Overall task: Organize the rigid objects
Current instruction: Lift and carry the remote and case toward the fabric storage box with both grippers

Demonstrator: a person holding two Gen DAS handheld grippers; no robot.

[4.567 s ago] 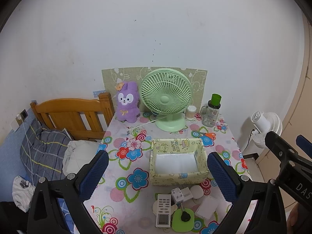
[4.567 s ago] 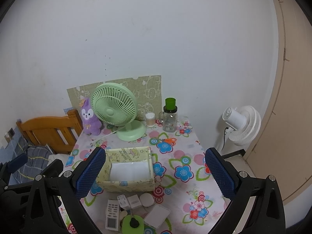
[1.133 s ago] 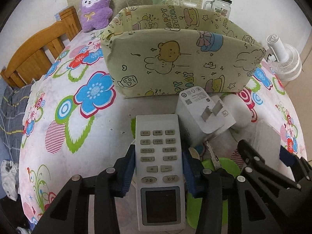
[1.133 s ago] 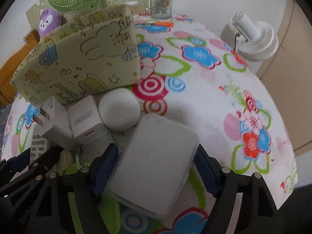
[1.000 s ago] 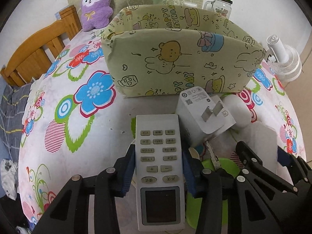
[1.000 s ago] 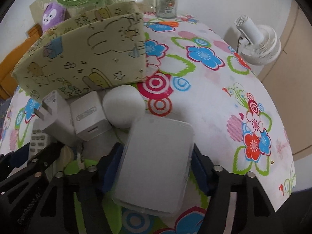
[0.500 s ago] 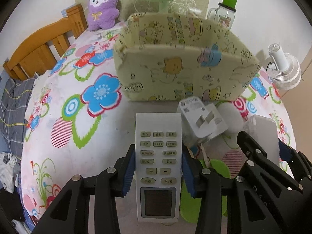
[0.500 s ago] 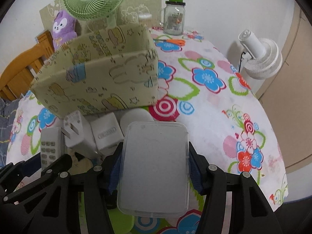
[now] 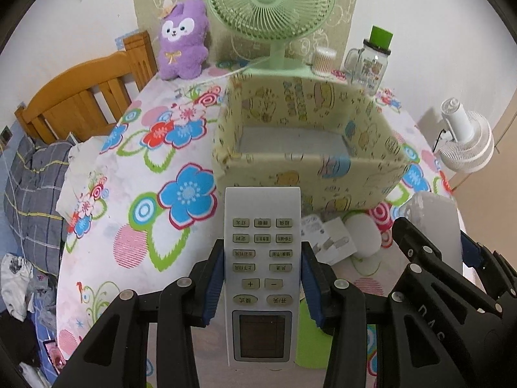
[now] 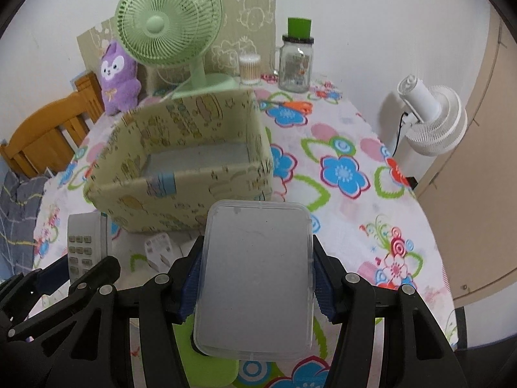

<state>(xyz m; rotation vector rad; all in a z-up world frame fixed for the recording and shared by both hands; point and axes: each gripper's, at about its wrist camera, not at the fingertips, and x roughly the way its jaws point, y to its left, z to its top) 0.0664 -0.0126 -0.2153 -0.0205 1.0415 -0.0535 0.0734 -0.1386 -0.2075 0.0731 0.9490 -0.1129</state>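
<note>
Remote control point(image 9: 261, 252) and clear plastic case point(image 10: 257, 278) are both off the counter point(image 9: 135, 194) now; a second ago each lay among the small things, and I have lifted them together. My left tongs point(image 9: 262, 286) pinch the remote by its long sides; my right tongs point(image 10: 255, 286), whose jaws were just closing, clamp the case across its width. That leaves the carrying and dropping, I judge. The printed fabric bin point(image 9: 307, 161) stands just ahead, open and empty, its near wall the edge to clear. White charger point(image 9: 326, 242) and round white puck point(image 9: 363, 236) lie below, beside the bin. Beyond it the green fan point(image 9: 271, 6) and glass jar point(image 9: 368, 61) stand close, so room lies above the bin, not behind.
</note>
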